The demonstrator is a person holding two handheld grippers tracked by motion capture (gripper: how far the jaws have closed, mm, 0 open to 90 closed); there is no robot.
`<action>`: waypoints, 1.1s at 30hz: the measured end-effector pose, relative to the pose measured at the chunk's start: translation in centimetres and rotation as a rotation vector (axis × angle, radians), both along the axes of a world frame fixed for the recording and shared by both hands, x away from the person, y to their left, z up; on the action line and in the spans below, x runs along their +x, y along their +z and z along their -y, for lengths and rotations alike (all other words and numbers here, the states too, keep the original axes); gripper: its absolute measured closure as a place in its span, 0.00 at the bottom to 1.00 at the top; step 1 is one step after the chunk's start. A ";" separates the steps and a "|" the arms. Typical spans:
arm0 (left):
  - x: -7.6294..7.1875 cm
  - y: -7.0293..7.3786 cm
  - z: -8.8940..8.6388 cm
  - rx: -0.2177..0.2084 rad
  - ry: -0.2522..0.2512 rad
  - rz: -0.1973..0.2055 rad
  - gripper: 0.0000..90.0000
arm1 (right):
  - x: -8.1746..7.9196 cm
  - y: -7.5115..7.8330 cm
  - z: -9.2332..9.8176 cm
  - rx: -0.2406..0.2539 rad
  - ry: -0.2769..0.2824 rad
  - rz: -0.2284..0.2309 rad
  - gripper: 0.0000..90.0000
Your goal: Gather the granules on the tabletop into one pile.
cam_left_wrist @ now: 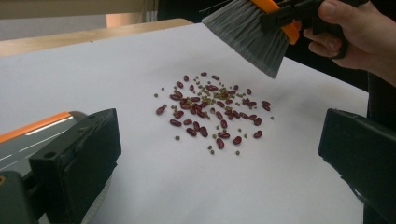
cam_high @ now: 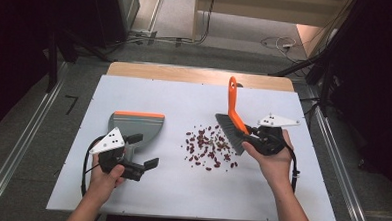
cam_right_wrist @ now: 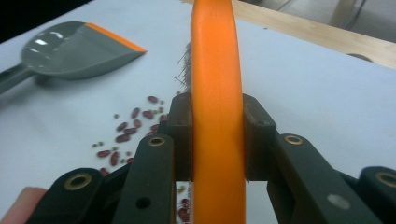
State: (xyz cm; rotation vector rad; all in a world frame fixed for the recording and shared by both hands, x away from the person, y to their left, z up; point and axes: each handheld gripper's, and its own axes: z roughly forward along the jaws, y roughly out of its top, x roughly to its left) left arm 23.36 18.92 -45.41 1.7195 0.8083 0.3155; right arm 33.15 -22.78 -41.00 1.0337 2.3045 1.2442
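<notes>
A heap of red beans (cam_high: 210, 146) mixed with small green ones lies mid-table on the white sheet (cam_high: 145, 188). My right gripper (cam_high: 252, 134) is shut on the orange handle (cam_right_wrist: 215, 70) of a brush (cam_high: 232, 123). Its grey bristles (cam_left_wrist: 247, 32) hang tilted just above the right edge of the beans (cam_left_wrist: 210, 112). A grey dustpan (cam_high: 136, 124) with an orange lip lies flat to the left of the heap. My left gripper (cam_high: 143, 150) hovers over the near end of the dustpan (cam_left_wrist: 28, 135), jaws wide open and nothing between them.
The white sheet covers a wooden table whose bare back edge (cam_high: 195, 74) shows. Metal rails (cam_high: 17, 147) run along both sides on the floor. Cables (cam_high: 279, 43) lie on the floor beyond the table.
</notes>
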 end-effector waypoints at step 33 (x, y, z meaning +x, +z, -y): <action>0.2 -0.5 -1.6 -0.016 0.051 0.000 0.00 | 7.0 -3.7 -3.7 -0.532 -0.080 -0.016 0.77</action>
